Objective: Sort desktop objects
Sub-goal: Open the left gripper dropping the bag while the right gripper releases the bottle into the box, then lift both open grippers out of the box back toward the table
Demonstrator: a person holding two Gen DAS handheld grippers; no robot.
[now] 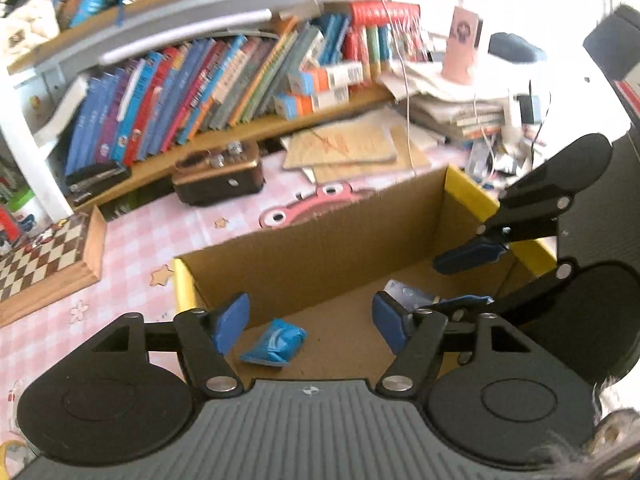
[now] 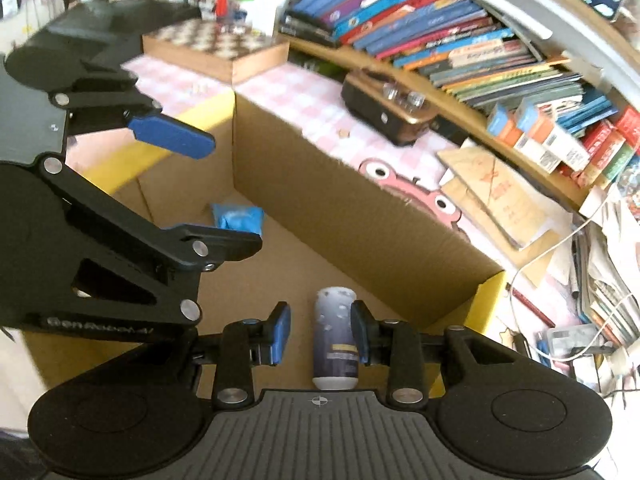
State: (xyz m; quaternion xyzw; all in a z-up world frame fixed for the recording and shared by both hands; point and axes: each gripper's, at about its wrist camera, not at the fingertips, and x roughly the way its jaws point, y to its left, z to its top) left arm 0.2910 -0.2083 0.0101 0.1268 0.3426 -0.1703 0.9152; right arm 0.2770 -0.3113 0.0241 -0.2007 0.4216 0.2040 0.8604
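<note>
An open cardboard box [image 1: 320, 240] with yellow-taped corners stands on the pink checked desk; it also shows in the right wrist view [image 2: 360, 216]. A blue packet [image 1: 274, 342] lies on its floor, also in the right wrist view [image 2: 238, 216]. My left gripper [image 1: 312, 324] hangs open and empty over the box above the packet. My right gripper [image 2: 320, 332] is open over the box, its pads either side of a purple-and-white cylindrical bottle [image 2: 335, 338] with a gap on the left. The bottle [image 1: 408, 292] shows partly in the left wrist view. The right gripper [image 1: 468, 276] and left gripper [image 2: 192, 184] see each other.
A bookshelf with leaning books [image 1: 192, 92] runs behind the desk. A brown gadget with knobs [image 1: 220, 172], a chessboard box [image 1: 44, 256], flat cardboard sheets [image 1: 352, 144], a paper stack with cables [image 1: 460, 108] and a pink frog mat [image 2: 416, 196] surround the box.
</note>
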